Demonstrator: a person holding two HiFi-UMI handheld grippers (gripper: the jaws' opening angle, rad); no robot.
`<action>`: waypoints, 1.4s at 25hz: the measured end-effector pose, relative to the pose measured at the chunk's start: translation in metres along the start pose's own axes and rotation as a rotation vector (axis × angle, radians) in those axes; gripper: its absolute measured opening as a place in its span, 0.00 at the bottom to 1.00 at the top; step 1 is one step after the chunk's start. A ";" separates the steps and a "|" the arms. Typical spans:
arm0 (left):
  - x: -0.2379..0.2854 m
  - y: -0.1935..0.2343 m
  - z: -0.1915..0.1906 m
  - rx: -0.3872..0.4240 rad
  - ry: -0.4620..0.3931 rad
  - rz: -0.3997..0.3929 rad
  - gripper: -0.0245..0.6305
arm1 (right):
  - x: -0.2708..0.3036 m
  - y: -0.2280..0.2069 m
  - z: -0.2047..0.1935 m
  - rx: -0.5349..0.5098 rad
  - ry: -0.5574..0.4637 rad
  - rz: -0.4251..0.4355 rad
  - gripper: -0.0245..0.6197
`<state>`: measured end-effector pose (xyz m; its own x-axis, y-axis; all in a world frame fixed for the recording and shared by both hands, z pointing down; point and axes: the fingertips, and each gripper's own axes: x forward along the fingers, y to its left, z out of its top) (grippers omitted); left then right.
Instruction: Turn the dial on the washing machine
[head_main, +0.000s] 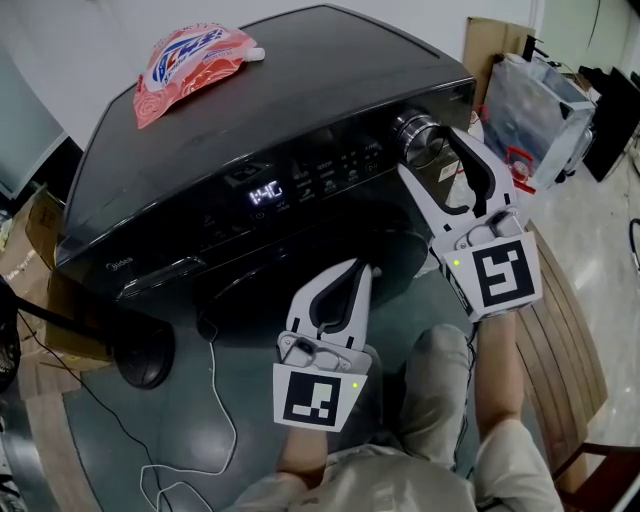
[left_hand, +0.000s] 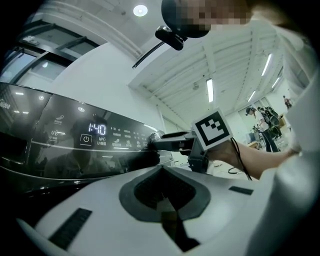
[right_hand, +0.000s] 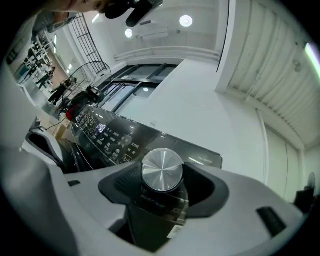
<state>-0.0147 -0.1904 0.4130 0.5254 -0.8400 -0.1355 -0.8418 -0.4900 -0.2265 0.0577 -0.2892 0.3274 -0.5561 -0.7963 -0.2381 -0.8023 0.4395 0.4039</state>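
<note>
Dial: the round metal dial (right_hand: 161, 170) sits at the right end of the control panel (head_main: 330, 175), on the front of the dark washing machine (head_main: 270, 90).
Right grip: my right gripper (head_main: 428, 150) straddles the dial. The fingers (right_hand: 129, 189) are closed on its rim, with the knob cradled in their curved hollow. The left pad is plainly against the metal. The far side is in shadow, so I judge contact there rather than see it.
Left side: my left gripper (head_main: 358, 270) hangs low in front of the machine, fingers together on nothing and well clear of the panel.
Step in hand: rolling the dial to a new setting, as I read it.
How to turn: I should roll my wrist about the dial's own axis, with the knob centred between the pads. Swinging the hand sideways would lever the knob instead.
Pressure: firm enough that the smooth metal does not slide, and even on both sides. I should not push in towards the panel.
Check: the lit display (head_main: 265, 192) reads 1:40. I expect it or the panel lights to change if the dial clicks over.
Risk: the pads may slip round the polished rim, so my wrist would roll while the dial stays put.
</note>
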 end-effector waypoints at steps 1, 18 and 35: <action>0.000 0.000 -0.001 0.018 0.010 -0.006 0.06 | 0.000 -0.001 0.000 0.004 -0.002 -0.008 0.46; -0.003 0.002 0.004 0.021 -0.004 -0.003 0.06 | 0.000 -0.009 -0.007 0.279 0.051 -0.102 0.46; -0.012 0.005 0.009 0.006 -0.028 0.024 0.06 | -0.003 -0.015 -0.015 0.720 0.027 -0.243 0.46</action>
<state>-0.0238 -0.1811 0.4050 0.5084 -0.8447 -0.1674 -0.8535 -0.4684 -0.2285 0.0745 -0.2994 0.3358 -0.3473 -0.9112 -0.2216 -0.8502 0.4057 -0.3356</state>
